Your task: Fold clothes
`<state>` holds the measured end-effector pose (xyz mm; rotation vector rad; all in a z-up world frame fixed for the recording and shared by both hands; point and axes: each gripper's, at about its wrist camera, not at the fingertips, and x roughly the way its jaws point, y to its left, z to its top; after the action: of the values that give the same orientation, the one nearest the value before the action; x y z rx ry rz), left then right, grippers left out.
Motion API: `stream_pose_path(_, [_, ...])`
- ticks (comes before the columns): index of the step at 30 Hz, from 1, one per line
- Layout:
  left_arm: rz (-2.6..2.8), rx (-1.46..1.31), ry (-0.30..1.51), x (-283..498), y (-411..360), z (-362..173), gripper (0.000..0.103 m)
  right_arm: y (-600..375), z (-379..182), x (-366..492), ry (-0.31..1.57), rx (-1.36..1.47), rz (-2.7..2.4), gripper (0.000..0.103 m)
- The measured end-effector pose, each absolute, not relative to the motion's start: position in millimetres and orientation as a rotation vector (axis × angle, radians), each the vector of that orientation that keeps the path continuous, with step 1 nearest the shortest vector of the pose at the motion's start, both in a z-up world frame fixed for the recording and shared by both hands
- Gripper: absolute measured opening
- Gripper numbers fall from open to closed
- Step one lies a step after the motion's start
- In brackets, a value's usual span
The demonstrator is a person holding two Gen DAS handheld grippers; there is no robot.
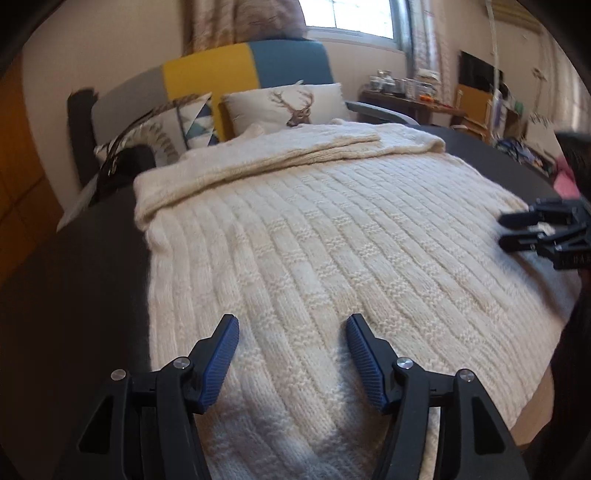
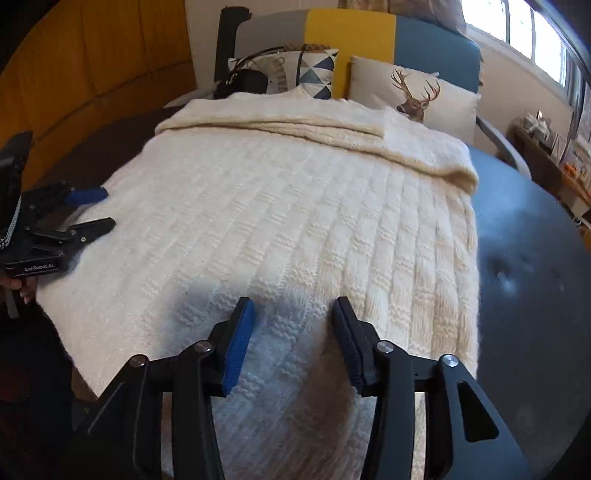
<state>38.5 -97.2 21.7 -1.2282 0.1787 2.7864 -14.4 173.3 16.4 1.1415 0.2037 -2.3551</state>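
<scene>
A cream knitted sweater (image 1: pixel 325 236) (image 2: pixel 288 206) lies flat on a dark round table (image 1: pixel 92 277) (image 2: pixel 528 258), with its far part folded over into a thick band (image 1: pixel 295 155) (image 2: pixel 295 127). My left gripper (image 1: pixel 291 325) hovers open over the sweater's near left part, blue pads apart and nothing between them. It also shows at the left edge of the right wrist view as the left gripper (image 2: pixel 96 208). My right gripper (image 2: pixel 293 306) stands open above the near right part of the knit. In the left wrist view the right gripper (image 1: pixel 506 230) enters from the right edge.
Behind the table stands a grey, yellow and blue chair (image 1: pixel 236 70) (image 2: pixel 369 33) with a deer cushion (image 1: pixel 291 105) (image 2: pixel 410 92) and a triangle-pattern cushion (image 1: pixel 184 125). A dark bag (image 1: pixel 125 166) lies at the far left. A cluttered side table (image 1: pixel 410 96) sits at the right.
</scene>
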Motion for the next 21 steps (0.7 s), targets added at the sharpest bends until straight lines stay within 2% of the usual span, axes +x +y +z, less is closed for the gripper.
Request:
stream_pose_path(7, [2.931,-1.300,0.102,25,-87,38,0.062,167,43,-34,0.114,1.137,-2.441,0.049])
stream_pose_path(12, [3.034,-1.315,-0.037,6,-101,44,0.062,154,42,-78,-0.039,1.181,-2.489,0.050])
stream_pose_path(16, [3.037,-1.437,-0.056,-10,-111,26,0.062,151,30,-98,-0.038,1.225,-2.525,0.050])
stream_pose_path(18, [3.043,-1.408,-0.140,-6,-118,22,0.063,151,26,-99,-0.041,1.226,-2.532,0.050])
stream_pose_path(21, [3.053,-1.387,-0.155,-2,-119,20,0.063,151,19,-102,-0.046,1.227,-2.543,0.050])
